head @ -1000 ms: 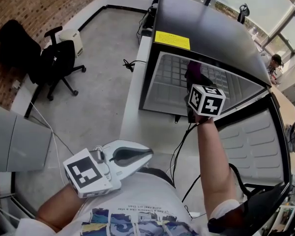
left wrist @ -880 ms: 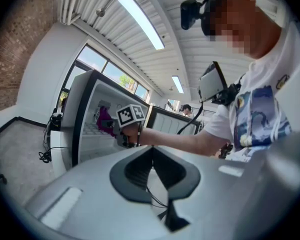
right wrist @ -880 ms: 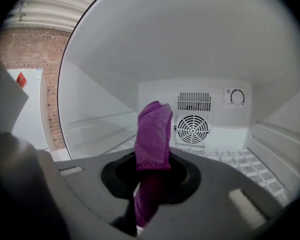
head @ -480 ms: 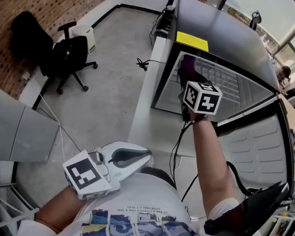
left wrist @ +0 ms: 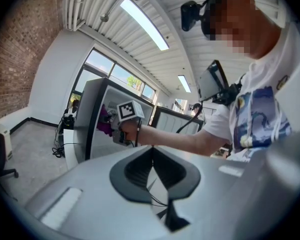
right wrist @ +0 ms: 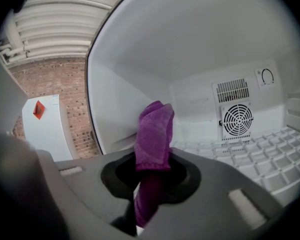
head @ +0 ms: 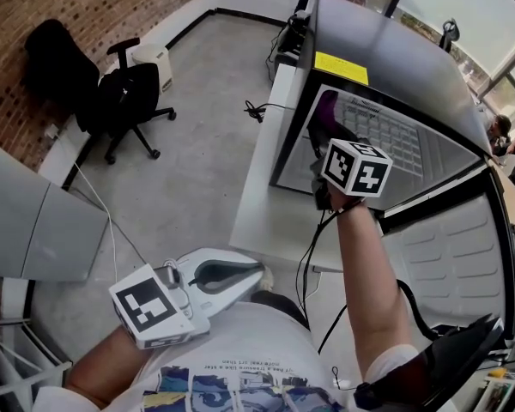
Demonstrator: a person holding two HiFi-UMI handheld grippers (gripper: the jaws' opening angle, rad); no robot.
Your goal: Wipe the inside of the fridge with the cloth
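Black office chair (head: 129, 101) stands far left on the floor. Your left claw (head: 256, 273) is low by your shirt, well apart from the fridge (head: 395, 58), jaws pressed together with nothing between them. The fridge stands on a white tabletop (head: 262, 196), door (head: 451, 247) swung open to the right. Your right claw (right wrist: 152, 171) is at the fridge mouth, near the left inner wall, clamped on the purple cloth (right wrist: 154, 129). The cloth stands upright out of the jaws, folded over at the top; can't tell if it touches the wall. Round fan vent (right wrist: 238, 120) and dial (right wrist: 266, 76) on the back wall, white wire shelf (right wrist: 270, 156) lower right.
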